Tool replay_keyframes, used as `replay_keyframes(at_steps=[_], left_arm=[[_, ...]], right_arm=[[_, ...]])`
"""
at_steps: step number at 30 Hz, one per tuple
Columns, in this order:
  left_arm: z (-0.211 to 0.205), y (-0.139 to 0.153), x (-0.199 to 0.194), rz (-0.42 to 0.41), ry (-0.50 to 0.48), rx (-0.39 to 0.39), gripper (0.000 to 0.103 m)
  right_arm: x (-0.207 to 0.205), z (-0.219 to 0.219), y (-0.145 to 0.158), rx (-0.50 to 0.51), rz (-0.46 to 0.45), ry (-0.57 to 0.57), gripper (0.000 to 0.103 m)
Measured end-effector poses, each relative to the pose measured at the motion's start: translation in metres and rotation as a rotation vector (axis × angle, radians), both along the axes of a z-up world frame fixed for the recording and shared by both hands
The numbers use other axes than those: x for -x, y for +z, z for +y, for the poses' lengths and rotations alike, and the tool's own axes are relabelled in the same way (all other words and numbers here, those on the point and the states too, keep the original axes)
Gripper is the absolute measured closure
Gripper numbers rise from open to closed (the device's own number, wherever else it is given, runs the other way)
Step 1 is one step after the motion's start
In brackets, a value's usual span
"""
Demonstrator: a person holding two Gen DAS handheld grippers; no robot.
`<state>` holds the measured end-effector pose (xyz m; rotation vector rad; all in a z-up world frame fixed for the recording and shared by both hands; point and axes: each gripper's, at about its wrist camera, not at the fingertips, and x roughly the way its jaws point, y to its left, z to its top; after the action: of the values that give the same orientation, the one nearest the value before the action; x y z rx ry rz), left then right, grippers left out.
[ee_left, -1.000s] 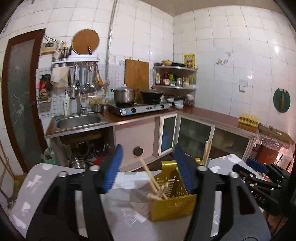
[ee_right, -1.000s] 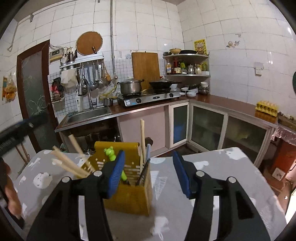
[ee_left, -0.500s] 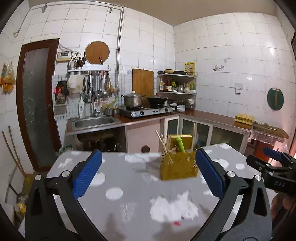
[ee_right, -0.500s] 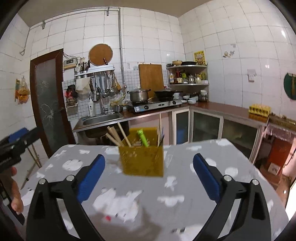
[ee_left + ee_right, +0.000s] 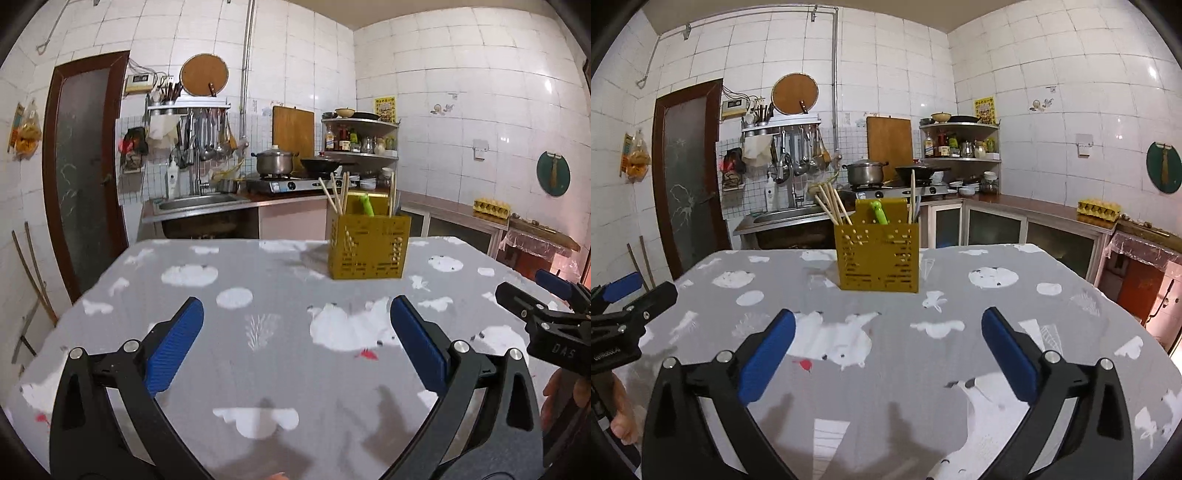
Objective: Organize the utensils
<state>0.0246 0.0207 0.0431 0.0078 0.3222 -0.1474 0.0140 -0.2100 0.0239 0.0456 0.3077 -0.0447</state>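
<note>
I count one perforated yellow plastic utensil caddy (image 5: pixel 878 258) on my one grey cloud-print tablecloth (image 5: pixel 923 369). It holds three leaning pale wooden chopsticks (image 5: pixel 833 205), one upright wooden chopstick (image 5: pixel 912 195) apart from them, and one bright green plastic-handled utensil (image 5: pixel 879 215). I hold two black grippers with blue pads.
</note>
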Motion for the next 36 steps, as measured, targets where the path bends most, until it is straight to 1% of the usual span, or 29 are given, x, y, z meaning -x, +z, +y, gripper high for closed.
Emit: replay_keyframes(at_steps=[4, 9, 12, 20, 24, 28, 36], left_arm=[[-0.002, -0.017, 0.001, -0.014, 0.017, -0.016, 0.005], [-0.010, -0.034, -0.004, 0.002, 0.037, -0.044, 0.005], [-0.013, -0.035, -0.005, 0.007, 0.038, -0.062, 0.005], [-0.013, -0.035, 0.002, -0.027, 0.041, -0.066, 0.005], [-0.013, -0.034, 0.004, -0.039, 0.037, -0.062, 0.005], [-0.013, -0.035, 0.003, -0.022, 0.020, -0.058, 0.005], [-0.010, -0.033, 0.006, -0.041, 0.025, -0.042, 0.005]], right_arm=[[-0.002, -0.003, -0.013, -0.014, -0.004, -0.012, 0.004], [-0.005, -0.006, -0.020, -0.024, 0.000, -0.031, 0.004], [-0.004, -0.005, -0.026, -0.019, 0.000, -0.030, 0.004], [0.006, -0.004, -0.027, -0.008, -0.043, -0.039, 0.004], [0.008, 0.000, -0.025, 0.010, -0.056, -0.036, 0.004], [0.009, 0.003, -0.025, 0.024, -0.060, -0.032, 0.004], [0.013, 0.000, -0.025, 0.013, -0.079, -0.034, 0.004]])
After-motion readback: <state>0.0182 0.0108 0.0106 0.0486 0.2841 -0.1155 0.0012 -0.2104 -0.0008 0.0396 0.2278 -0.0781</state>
